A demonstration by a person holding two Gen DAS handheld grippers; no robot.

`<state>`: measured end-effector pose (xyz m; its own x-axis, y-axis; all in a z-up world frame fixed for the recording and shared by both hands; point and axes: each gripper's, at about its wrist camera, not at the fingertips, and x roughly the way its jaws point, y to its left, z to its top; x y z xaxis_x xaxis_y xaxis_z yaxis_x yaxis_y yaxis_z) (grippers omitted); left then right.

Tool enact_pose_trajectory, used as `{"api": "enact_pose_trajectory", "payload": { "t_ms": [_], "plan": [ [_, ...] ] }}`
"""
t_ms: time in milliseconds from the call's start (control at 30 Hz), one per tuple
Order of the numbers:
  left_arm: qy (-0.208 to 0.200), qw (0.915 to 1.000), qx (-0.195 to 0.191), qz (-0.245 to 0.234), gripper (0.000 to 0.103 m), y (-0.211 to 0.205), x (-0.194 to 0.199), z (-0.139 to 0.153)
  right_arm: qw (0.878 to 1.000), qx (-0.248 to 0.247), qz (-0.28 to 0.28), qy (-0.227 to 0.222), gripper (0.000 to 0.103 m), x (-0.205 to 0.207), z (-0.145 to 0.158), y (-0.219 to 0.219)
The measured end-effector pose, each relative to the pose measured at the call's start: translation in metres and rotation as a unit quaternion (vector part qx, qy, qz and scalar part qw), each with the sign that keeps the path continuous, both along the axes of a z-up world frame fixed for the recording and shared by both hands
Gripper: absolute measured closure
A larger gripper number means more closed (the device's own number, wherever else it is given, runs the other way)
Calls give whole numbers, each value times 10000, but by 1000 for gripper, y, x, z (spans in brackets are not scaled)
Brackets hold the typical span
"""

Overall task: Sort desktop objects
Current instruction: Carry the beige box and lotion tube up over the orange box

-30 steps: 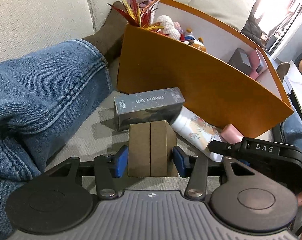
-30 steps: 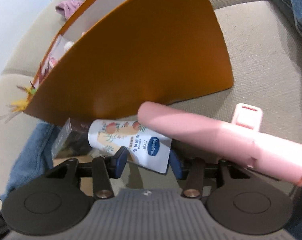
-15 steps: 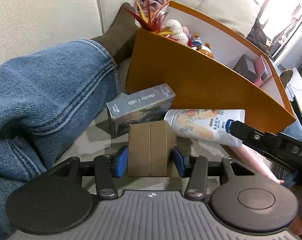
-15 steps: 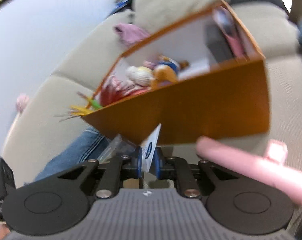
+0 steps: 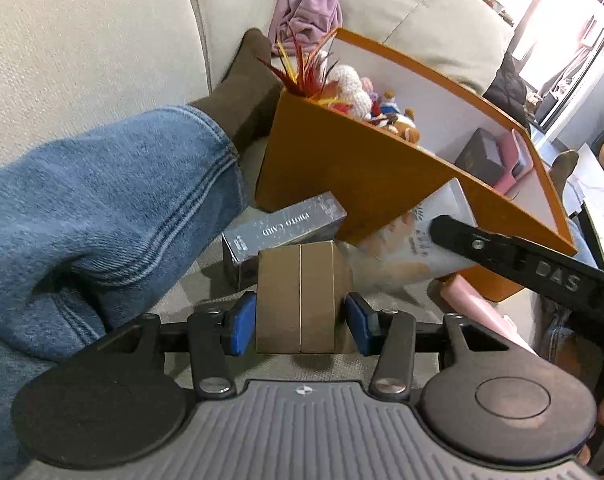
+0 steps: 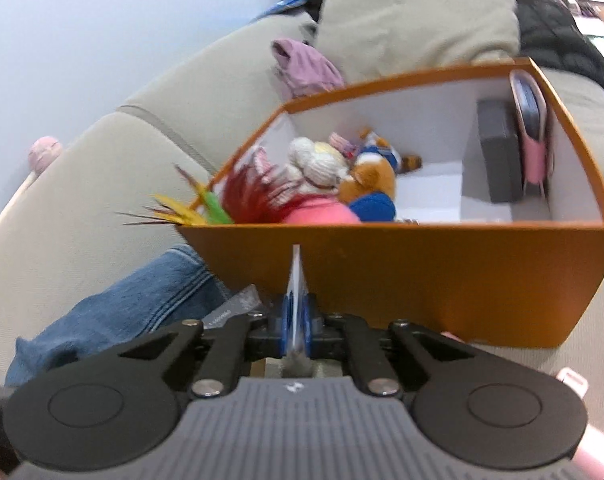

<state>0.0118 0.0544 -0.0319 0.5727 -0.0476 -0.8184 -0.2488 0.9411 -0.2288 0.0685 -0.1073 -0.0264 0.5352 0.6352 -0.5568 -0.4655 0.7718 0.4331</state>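
An orange storage box (image 5: 365, 172) (image 6: 441, 276) stands on the sofa with plush toys (image 6: 321, 168) and a dark case inside. My right gripper (image 6: 296, 320) is shut on the flat end of a white lotion tube (image 5: 425, 236) (image 6: 296, 276), held edge-on in front of the box's near wall. My left gripper (image 5: 300, 318) has its blue pads on both sides of a small brown cardboard box (image 5: 298, 296). A silver "PHOTO CARD" box (image 5: 282, 232) lies just beyond it.
A pink tube-shaped object (image 5: 481, 312) lies by the orange box's near corner. A leg in blue jeans (image 5: 102, 216) fills the left side. A purple cloth (image 6: 302, 68) and cushions sit behind the box.
My right gripper has closed on the lotion tube, lifted it off the sofa and raised it toward the orange box's rim. My left gripper stays around the brown box.
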Motion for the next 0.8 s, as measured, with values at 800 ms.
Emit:
{"api": "enact_pose_trajectory", "payload": {
  "t_ms": [800],
  "plan": [
    [-1111, 9875, -83, -1118, 48, -39, 42, 113, 9857, 440, -360, -1588, 96, -3, 144, -90]
  ]
}}
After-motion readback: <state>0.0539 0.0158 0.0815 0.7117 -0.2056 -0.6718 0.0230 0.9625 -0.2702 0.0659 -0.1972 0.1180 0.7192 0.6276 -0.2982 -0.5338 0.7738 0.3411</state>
